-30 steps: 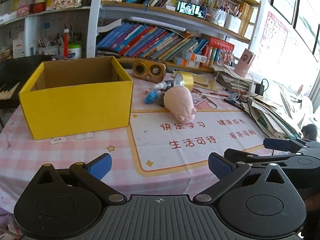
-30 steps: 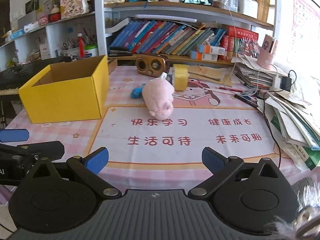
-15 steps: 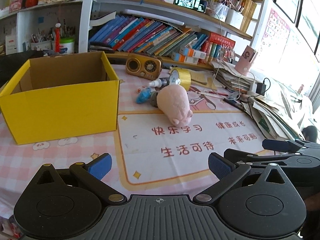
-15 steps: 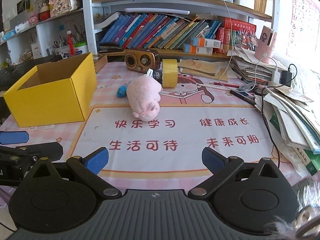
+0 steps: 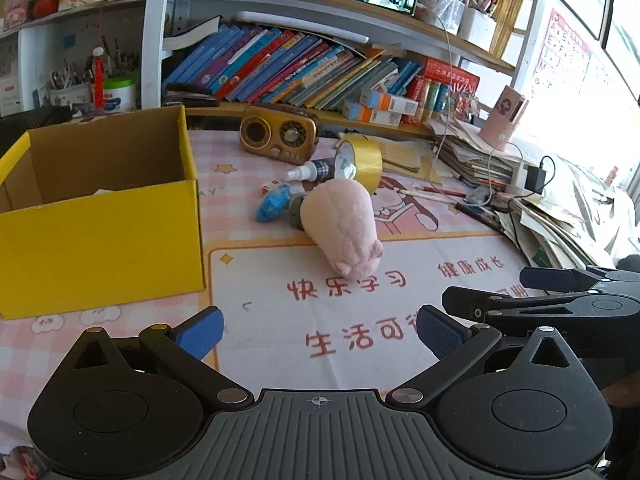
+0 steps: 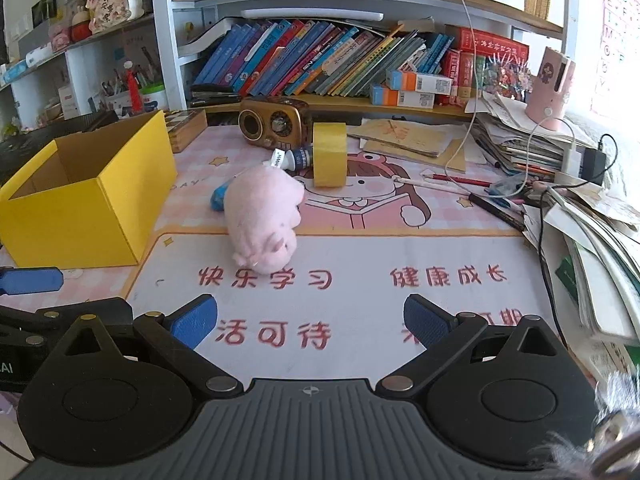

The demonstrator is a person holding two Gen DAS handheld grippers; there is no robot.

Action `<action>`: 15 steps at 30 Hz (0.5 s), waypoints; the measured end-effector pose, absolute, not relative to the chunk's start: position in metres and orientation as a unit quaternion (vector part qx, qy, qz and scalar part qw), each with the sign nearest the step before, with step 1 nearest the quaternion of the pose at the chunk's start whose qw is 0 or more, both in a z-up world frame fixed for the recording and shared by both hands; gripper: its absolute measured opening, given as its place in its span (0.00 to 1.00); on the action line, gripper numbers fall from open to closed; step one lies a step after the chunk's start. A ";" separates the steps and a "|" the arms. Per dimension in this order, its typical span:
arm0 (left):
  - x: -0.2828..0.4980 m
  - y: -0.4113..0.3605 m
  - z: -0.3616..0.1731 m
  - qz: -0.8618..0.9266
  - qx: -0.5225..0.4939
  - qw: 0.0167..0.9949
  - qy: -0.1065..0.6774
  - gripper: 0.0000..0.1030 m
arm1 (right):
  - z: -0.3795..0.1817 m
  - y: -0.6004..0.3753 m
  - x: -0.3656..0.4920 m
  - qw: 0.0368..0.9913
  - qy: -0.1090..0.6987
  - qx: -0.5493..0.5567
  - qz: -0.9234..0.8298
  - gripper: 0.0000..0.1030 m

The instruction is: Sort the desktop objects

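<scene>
A pink plush pig lies on the desk mat, ahead of both grippers. Behind it lie a blue wrapped object, a small white-capped bottle and a yellow tape roll. An open yellow cardboard box stands to the left. My left gripper is open and empty, short of the pig. My right gripper is open and empty, also short of the pig.
A brown retro radio stands at the back, in front of a bookshelf. Piles of paper and books with cables crowd the right edge. Pencils lie on the mat. A wooden box sits behind the yellow box.
Both grippers have moved forward toward the pig and the other objects, which now look larger and closer. Both stay open and empty.
</scene>
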State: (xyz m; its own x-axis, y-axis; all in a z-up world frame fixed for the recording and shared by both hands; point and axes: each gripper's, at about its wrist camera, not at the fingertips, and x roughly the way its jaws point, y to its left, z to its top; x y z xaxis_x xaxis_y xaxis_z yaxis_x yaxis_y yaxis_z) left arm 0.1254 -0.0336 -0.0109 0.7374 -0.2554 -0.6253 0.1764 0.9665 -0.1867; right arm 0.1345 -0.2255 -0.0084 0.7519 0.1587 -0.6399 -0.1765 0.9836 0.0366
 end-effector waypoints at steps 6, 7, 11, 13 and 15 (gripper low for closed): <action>0.143 -0.048 -0.011 -0.107 -0.055 0.932 0.343 1.00 | -0.008 -0.239 0.161 0.936 0.336 -0.012 0.102 0.98; 0.146 -0.050 -0.011 -0.105 -0.053 0.932 0.342 1.00 | -0.009 -0.240 0.165 0.936 0.337 -0.012 0.104 0.98; 0.159 -0.057 -0.012 -0.094 -0.050 0.933 0.343 1.00 | -0.011 -0.248 0.179 0.934 0.340 -0.008 0.112 0.98; 0.166 -0.062 -0.013 -0.091 -0.046 0.933 0.345 1.00 | -0.012 -0.252 0.185 0.933 0.342 -0.005 0.115 0.98; 0.172 -0.067 -0.015 -0.090 -0.041 0.933 0.347 1.00 | -0.013 -0.255 0.191 0.932 0.343 -0.002 0.115 0.98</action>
